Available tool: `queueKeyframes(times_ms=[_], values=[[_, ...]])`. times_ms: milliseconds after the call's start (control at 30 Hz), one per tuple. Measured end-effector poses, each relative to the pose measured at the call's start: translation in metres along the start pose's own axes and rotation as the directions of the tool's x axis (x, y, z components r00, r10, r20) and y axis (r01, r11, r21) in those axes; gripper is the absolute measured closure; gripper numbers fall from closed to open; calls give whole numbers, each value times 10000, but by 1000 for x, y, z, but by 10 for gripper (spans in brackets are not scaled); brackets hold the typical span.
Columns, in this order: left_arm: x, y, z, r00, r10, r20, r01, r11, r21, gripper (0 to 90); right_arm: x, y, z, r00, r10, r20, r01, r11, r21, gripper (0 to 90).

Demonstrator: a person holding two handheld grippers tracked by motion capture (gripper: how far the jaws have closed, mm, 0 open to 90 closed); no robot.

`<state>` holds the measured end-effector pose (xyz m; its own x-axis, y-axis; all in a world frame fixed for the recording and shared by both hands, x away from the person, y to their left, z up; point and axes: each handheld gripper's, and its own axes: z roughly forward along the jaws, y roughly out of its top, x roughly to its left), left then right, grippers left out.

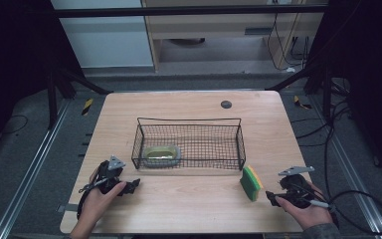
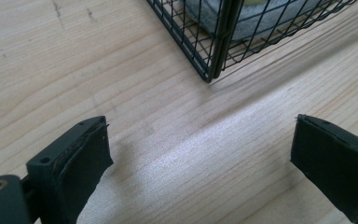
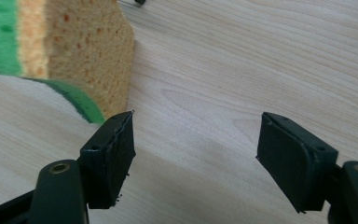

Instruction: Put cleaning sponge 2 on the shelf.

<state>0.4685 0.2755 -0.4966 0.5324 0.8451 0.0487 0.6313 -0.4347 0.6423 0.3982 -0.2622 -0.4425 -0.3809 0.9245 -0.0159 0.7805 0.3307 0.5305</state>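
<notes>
A black wire basket (image 1: 189, 143) stands mid-table, with a grey dish (image 1: 162, 155) holding something yellow-green in its left end. A green and yellow sponge (image 1: 251, 182) stands on edge on the table right of the basket's front corner. My left gripper (image 1: 135, 185) rests low at the table's front left, open, with bare wood between its jaws; the basket's corner (image 2: 208, 74) shows just ahead of it. My right gripper (image 1: 270, 197) is held at the front right, open, nothing between its jaws. The sponge (image 3: 88, 51) lies ahead and to the left of its left jaw.
A small dark round disc (image 1: 226, 104) sits in the tabletop (image 1: 189, 204) near the far edge. Cables trail on the floor to the right of the table. Black frame legs stand at both far corners.
</notes>
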Motion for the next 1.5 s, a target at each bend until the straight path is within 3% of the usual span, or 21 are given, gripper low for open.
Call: queueKeyframes(times_ms=[267,600,767,1000,1333,1433,1500], values=[[5,-6,5,9997,-169,191,175,9993,-341,0,18,8,-19,9991,-398,-171,401,9989,227,270],[9,-10,7,9995,-172,271,192,9970,-750,0,41,28,-24,9972,-656,-359,658,9978,47,274],[9,-10,7,9995,-166,261,186,9967,-791,0,48,49,-17,9961,-743,-486,743,9972,-14,327],[10,-10,7,9995,-164,256,185,9962,-855,0,58,69,4,9946,-905,-518,933,9941,558,347],[11,-10,7,9996,-139,246,159,9964,-838,0,55,76,23,9945,-905,-518,959,9889,1135,385],[11,-10,7,9996,-160,244,180,9961,-860,0,54,76,26,9945,-897,-539,961,9869,1299,448],[11,-10,7,9996,-157,246,177,9961,-864,0,53,76,26,9942,-905,-585,976,9862,1335,547]])
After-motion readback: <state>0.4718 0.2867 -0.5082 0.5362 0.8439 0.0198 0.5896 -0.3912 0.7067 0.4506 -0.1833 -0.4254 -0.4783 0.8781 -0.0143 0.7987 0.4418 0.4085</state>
